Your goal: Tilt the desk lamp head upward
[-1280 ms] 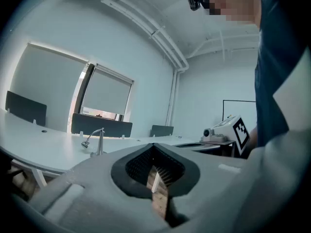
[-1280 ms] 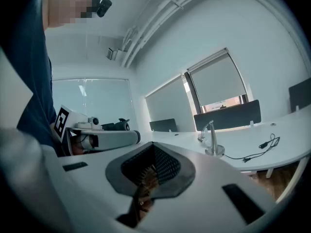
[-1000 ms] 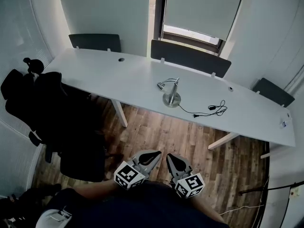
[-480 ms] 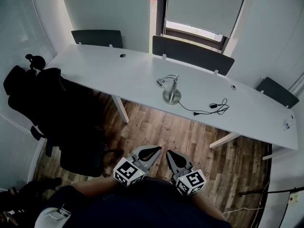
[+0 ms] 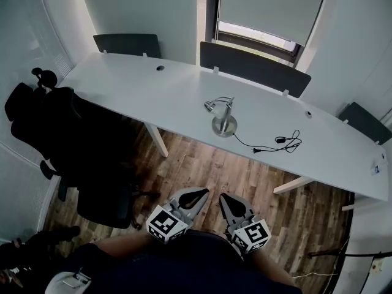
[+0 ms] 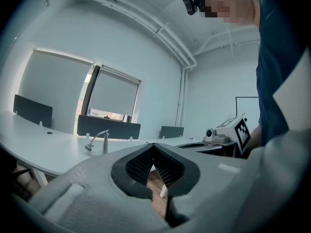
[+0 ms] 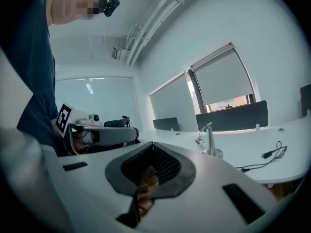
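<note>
A small silver desk lamp (image 5: 223,116) stands on the long white desk (image 5: 153,97), its round base toward the front edge and its head (image 5: 210,107) hanging low to the left on a curved neck. The same lamp (image 6: 99,141) shows small in the left gripper view, and the lamp (image 7: 209,139) stands further off in the right gripper view. My left gripper (image 5: 197,194) and right gripper (image 5: 225,199) are held close to my body, far short of the desk. Both are shut with nothing between their jaws.
A black cable with a plug (image 5: 278,143) runs right from the lamp. Dark divider panels (image 5: 254,68) line the desk's back edge. A black office chair (image 5: 73,152) stands at the left. Wooden floor (image 5: 245,176) lies between me and the desk.
The view has shifted a little, so the desk and lamp sit slightly lower and to the right. Both grippers have stayed shut near my body.
</note>
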{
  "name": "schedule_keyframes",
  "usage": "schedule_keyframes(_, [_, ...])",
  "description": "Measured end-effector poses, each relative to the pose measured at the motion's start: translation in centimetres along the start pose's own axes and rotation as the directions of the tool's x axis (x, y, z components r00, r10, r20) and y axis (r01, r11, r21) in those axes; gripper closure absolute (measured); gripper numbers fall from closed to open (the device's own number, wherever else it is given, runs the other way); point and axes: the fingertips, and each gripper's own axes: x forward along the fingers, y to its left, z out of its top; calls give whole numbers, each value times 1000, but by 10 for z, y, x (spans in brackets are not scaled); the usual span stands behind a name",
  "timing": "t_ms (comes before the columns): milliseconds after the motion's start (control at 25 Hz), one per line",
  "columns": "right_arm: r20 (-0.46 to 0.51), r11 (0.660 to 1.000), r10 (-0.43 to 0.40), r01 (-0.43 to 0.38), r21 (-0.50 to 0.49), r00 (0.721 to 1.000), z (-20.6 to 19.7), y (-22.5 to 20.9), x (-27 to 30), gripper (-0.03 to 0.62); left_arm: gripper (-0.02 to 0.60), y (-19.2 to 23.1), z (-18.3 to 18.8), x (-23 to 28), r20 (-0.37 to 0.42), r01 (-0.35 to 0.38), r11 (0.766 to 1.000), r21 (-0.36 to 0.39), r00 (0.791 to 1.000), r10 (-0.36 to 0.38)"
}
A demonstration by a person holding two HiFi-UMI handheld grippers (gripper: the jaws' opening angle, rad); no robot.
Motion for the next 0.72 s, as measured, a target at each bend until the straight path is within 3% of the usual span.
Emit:
schedule_keyframes(400, [-5,996,-87,87,-33,996,33,-66,96,583,575,108,35,66,57,80,997,14,995,-81])
schedule_keyframes(720, [16,980,-193,194,-37,981,63,-113,173,583,575,195,58,110,53,168,985,40,984,-170])
